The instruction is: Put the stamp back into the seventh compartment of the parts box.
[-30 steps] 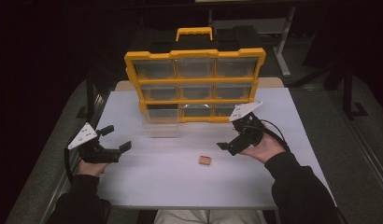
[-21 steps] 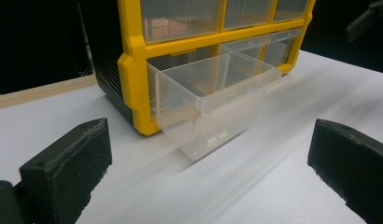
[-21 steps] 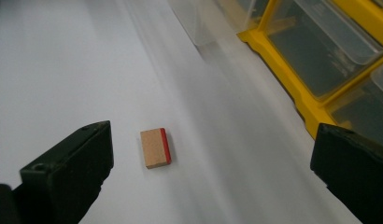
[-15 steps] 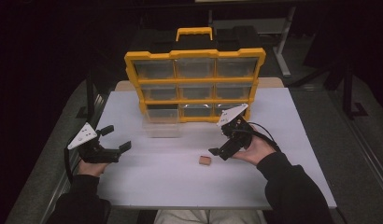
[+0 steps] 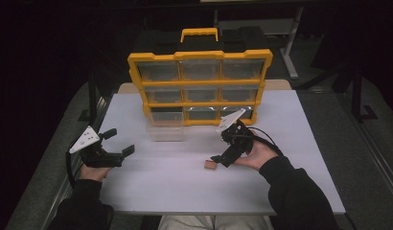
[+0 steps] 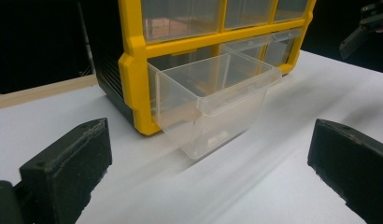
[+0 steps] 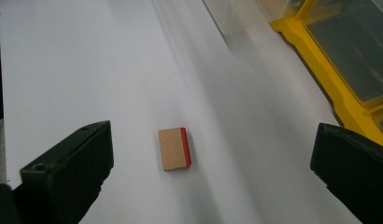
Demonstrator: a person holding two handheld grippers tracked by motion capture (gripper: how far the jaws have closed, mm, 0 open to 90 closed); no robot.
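A small tan block with a red edge (image 5: pixel 211 165) (image 7: pixel 174 149) lies flat on the white table (image 5: pixel 175 182). My right gripper (image 5: pixel 222 160) hovers just right of it, tilted down toward it, jaws open; in the right gripper view the block lies between them, a little ahead. A yellow drawer cabinet (image 5: pixel 200 86) (image 6: pixel 133 60) stands at the back. Its bottom-left clear drawer (image 5: pixel 165 132) (image 6: pixel 213 100) is pulled out and looks empty. My left gripper (image 5: pixel 119 142) rests open near the table's left edge, facing that drawer.
The cabinet has several clear drawers and a yellow handle (image 5: pixel 199 33) on top. The table's left edge (image 5: pixel 106 143) runs beside my left hand. Dark floor and a metal frame (image 5: pixel 290 43) lie beyond the table.
My right gripper has moved left and down toward the block, which lies where it was. The left gripper has stayed still.
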